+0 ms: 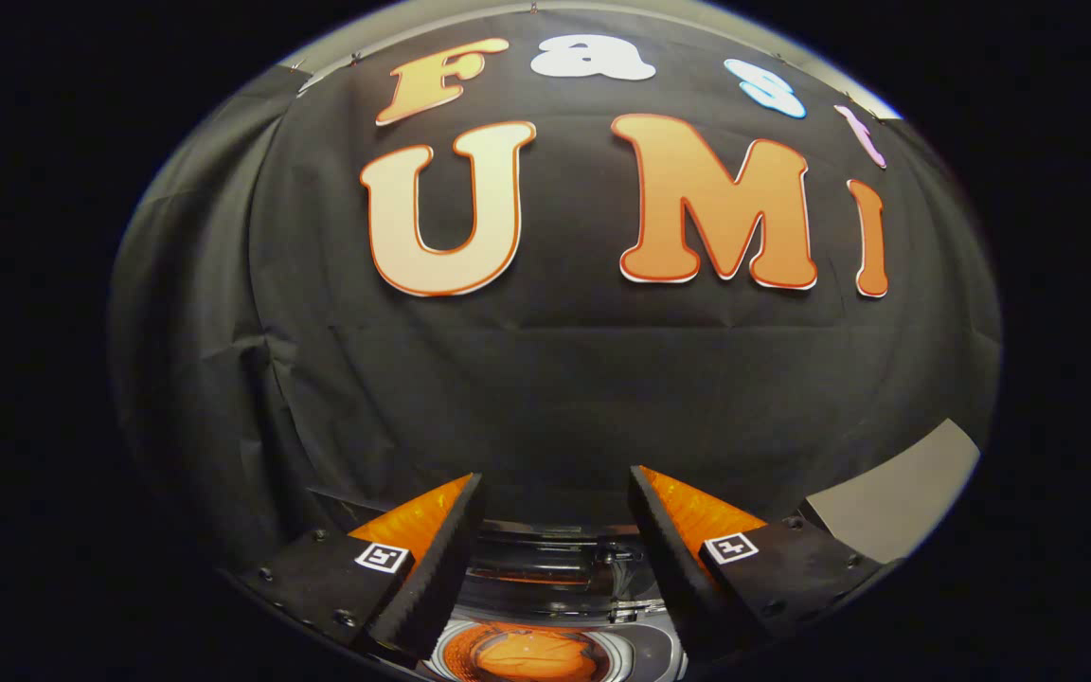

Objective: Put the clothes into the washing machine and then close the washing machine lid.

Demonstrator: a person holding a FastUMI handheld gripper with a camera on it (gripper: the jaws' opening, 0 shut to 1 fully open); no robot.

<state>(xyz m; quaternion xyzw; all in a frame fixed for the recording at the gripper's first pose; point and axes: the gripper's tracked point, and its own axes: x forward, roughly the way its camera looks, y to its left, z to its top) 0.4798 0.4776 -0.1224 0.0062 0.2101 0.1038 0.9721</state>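
Standing apart at the bottom of the frame, the two fingers of the gripper are spread wide with nothing between them, so the hold is released. Each finger tapers to a point that reaches up toward the middle of the picture, and each carries a small square black-and-white marker on its outer block, low in the frame.

Down in the gap between the fingers, at the very bottom centre, sits the washing machine. Its round opening faces up at the camera, ringed by a pale rim, and inside it lies a bundle of orange clothes, already within the drum. Just above that opening in the picture, still between the fingers, the lid stands raised; it looks clear and curved, with an orange reflection across it, so the machine is not closed. The gripper touches neither the lid nor the clothes.

Beyond the fingertips, the black cloth wall of the booth fills the middle and upper part of the frame, hanging in soft folds toward the left. At the lower right, beside the right finger's block, a flat grey panel shows past the edge of the cloth.
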